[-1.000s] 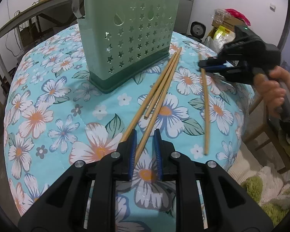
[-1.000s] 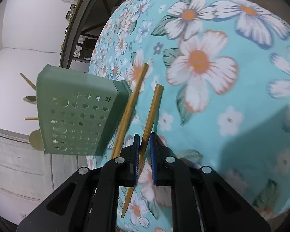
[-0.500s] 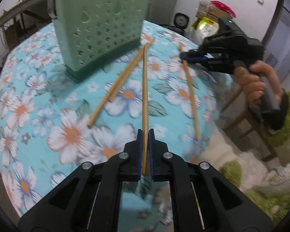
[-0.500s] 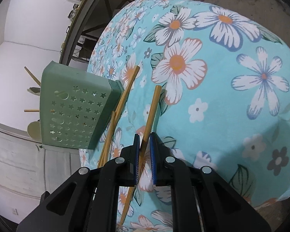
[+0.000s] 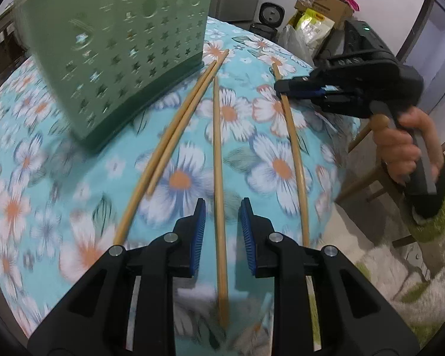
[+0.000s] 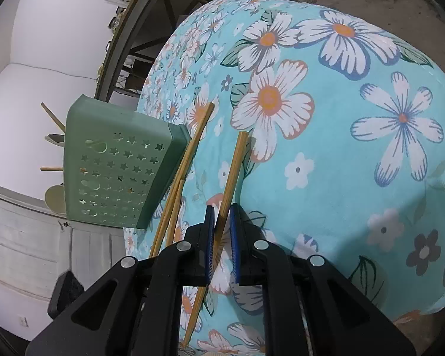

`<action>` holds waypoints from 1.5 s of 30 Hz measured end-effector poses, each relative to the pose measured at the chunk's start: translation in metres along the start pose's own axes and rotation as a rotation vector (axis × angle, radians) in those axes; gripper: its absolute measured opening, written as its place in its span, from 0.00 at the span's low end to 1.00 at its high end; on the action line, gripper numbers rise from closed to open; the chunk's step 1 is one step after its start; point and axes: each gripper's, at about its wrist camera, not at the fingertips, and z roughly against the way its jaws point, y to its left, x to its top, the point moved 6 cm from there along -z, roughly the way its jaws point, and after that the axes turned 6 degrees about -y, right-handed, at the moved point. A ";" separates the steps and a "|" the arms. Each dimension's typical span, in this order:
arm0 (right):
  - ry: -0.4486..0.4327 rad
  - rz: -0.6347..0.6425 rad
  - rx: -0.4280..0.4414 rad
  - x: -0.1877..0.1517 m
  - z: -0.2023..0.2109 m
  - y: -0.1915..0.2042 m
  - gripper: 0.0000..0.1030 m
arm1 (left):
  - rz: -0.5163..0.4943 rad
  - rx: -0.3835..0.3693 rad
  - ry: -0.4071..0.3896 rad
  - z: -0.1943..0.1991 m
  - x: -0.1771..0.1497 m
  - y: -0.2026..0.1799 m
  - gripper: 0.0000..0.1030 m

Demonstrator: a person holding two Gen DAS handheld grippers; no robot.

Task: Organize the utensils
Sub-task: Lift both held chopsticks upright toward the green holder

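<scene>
Four chopsticks are lying on the flowered counter [image 5: 74, 154] beside the green holder [image 5: 118, 47]. One chopstick [image 5: 219, 178] is lying between the left gripper [image 5: 222, 216] pads, which have just been opening and are not pressing it. The right gripper [image 6: 221, 237] is pinching another chopstick [image 6: 231, 175] near its far end, the rest resting on the cloth. A crossed pair [image 5: 175, 136] is lying just beside the holder's base. The holder is standing upright, star-perforated, with wooden handles [image 6: 52, 169] and a pale spoon [image 6: 55, 198] sticking out of its top. Boxes and bags [image 5: 314, 20] are sitting beyond the counter.
</scene>
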 end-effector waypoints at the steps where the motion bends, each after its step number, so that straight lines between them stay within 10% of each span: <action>1: 0.000 -0.002 0.003 0.001 -0.001 0.000 0.10 | -0.003 -0.003 0.010 -0.007 0.008 0.000 0.22; 25: -0.003 0.002 0.010 0.006 -0.005 -0.003 0.10 | -0.012 0.124 -0.010 -0.078 0.100 -0.002 0.05; 45: -0.168 0.147 0.077 0.028 0.043 0.060 0.06 | 0.059 0.087 -0.324 0.083 0.140 0.012 0.05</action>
